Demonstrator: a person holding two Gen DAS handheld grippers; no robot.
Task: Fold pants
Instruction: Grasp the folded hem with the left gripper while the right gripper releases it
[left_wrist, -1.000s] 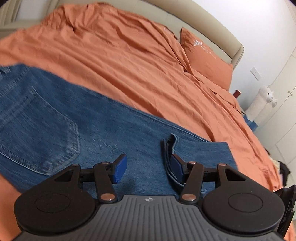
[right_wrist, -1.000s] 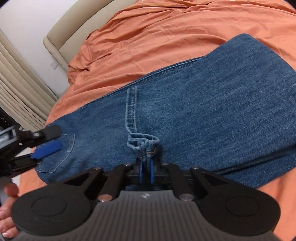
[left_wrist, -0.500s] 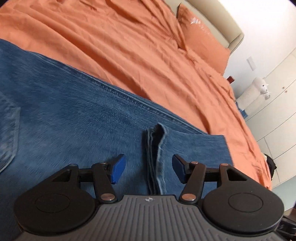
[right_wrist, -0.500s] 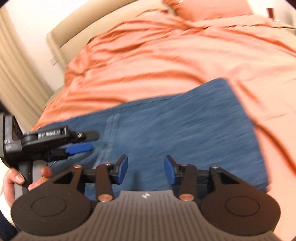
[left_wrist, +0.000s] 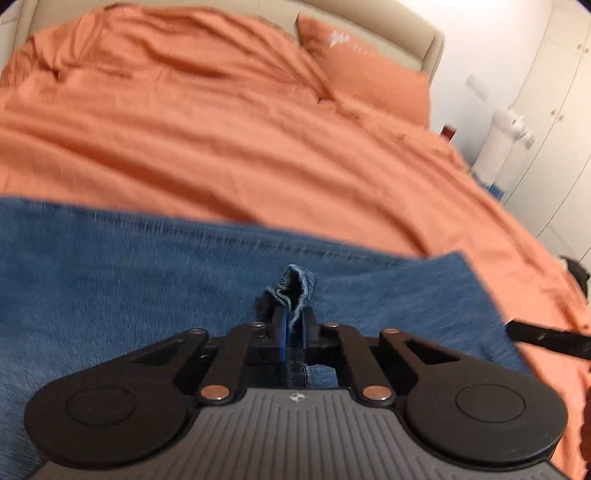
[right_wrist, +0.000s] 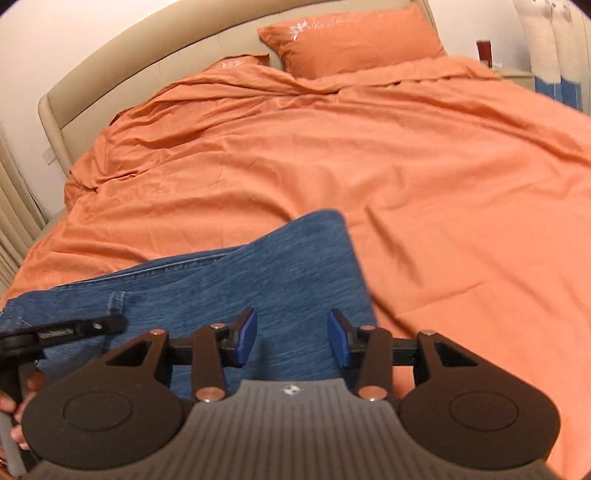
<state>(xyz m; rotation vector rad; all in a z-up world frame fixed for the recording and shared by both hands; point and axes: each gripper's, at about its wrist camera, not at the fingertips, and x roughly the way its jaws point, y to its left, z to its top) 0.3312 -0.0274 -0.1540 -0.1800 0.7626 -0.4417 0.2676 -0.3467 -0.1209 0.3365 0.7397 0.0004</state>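
Note:
Blue jeans lie folded on the orange bed, their leg running to the right. My left gripper is shut on a bunched hem edge of the denim, which sticks up between its blue pads. In the right wrist view the jeans end in a square fold. Over that end, my right gripper has its jaws apart and closing slightly; nothing is pinched, and the cloth lies flat beneath. The left gripper shows at the left edge there, held by a hand.
An orange duvet covers the whole bed, with orange pillows against a beige headboard. Curtains hang at the left. White wardrobe doors and a white plush toy stand beyond the bed's right side.
My left gripper slid over the raised hem and shut on it. My right gripper let go of that hem, opened, and moved right toward the folded end of the jeans.

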